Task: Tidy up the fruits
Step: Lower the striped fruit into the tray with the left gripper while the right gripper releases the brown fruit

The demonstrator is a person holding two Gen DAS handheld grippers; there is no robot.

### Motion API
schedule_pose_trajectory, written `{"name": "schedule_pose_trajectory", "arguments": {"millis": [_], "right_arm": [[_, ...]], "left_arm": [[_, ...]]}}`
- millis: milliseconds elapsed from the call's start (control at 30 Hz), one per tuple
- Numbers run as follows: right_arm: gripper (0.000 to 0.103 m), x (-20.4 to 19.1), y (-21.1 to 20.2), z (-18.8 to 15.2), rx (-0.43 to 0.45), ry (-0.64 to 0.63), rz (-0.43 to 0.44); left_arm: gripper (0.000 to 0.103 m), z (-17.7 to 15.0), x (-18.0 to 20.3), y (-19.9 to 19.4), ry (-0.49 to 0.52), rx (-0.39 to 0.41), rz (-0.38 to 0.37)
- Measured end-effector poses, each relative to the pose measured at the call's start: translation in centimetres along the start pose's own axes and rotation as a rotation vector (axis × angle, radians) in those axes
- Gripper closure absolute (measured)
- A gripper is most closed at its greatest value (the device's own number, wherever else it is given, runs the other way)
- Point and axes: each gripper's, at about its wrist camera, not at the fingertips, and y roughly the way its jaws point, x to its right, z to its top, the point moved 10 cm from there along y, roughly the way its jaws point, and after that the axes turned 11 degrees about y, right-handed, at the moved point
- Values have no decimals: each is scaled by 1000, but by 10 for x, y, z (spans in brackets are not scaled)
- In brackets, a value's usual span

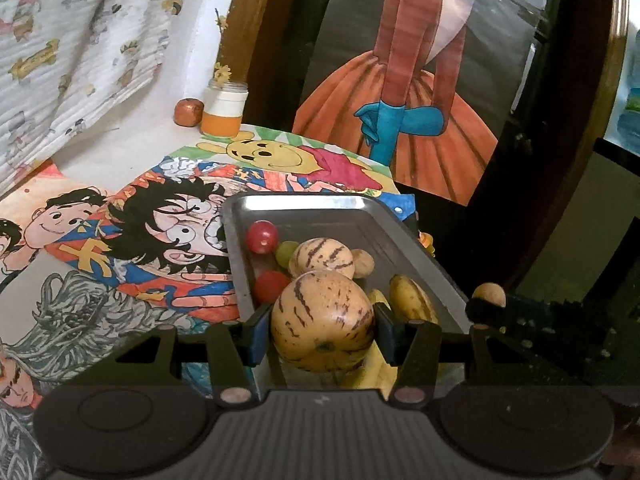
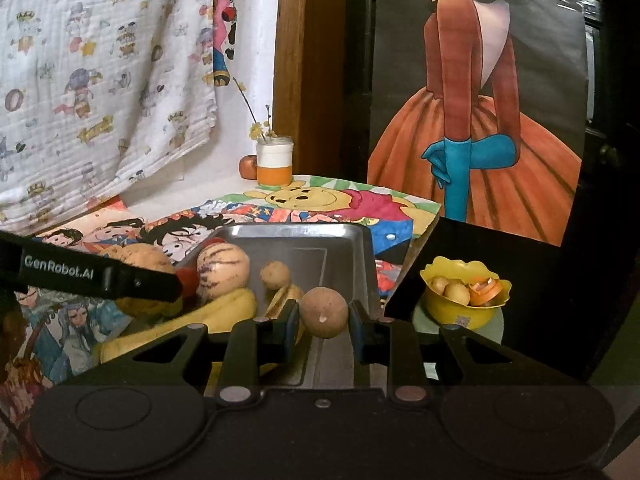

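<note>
Cartoon-papered table: steel tray holds melons, bananas, tomatoes. My left gripper clamps striped melon; right gripper clamps brown fruit. Arm reads "GenRobot.AI".

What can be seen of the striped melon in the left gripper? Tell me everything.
The striped melon is round, pale yellow-tan with broken dark purple streaks and a small stem scar facing the camera. Its skin looks smooth and whole. The left gripper is shut on it, blue pads pressing both sides, above the near end of the metal tray, with bananas beside it.
</note>
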Motion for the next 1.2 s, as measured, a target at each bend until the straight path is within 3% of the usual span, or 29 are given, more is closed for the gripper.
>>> {"name": "schedule_pose_trajectory", "arguments": {"millis": [1200], "right_arm": [[74,1,3,-26,-13,72,-52]], "left_arm": [[46,-11,-3,6,-18,-36,-1]]}}
